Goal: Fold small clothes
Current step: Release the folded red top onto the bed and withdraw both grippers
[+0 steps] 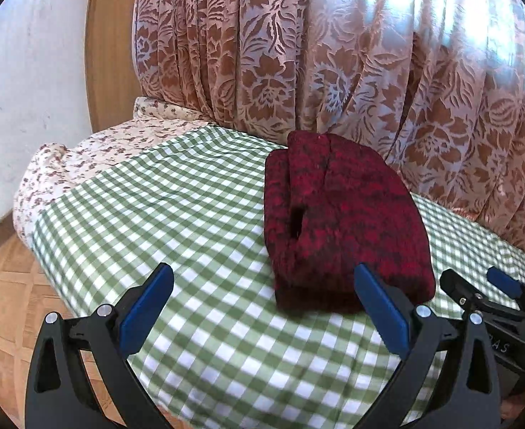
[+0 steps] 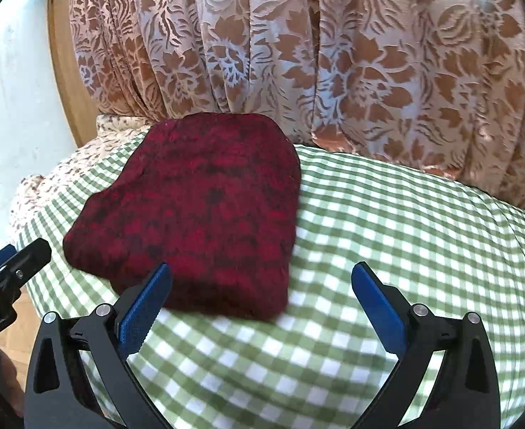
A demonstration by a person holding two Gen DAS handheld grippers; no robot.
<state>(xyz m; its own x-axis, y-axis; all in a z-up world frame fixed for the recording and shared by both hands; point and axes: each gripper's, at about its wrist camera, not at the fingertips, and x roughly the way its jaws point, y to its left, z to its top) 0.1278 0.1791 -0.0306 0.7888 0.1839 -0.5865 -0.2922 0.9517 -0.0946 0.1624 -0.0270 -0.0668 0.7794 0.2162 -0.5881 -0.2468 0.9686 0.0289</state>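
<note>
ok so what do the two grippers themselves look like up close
Both match: the left gripper and the right gripper have black curved plastic arms with cut-out slots, round silver bolts at the joints, and flat blue ridged pads on the fingers. In the left view, pale lettering shows on the right gripper's black body. No cables or sleeves visible.

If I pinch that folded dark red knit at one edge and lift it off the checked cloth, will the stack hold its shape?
Probably not. The red knit looks thick and soft, in loose layers with an open gap on its side, so it would likely droop and unfold. Its fuzzy surface should grip the pads rather than slip. Pushing may drag and wrinkle the checked cloth beneath.
</note>
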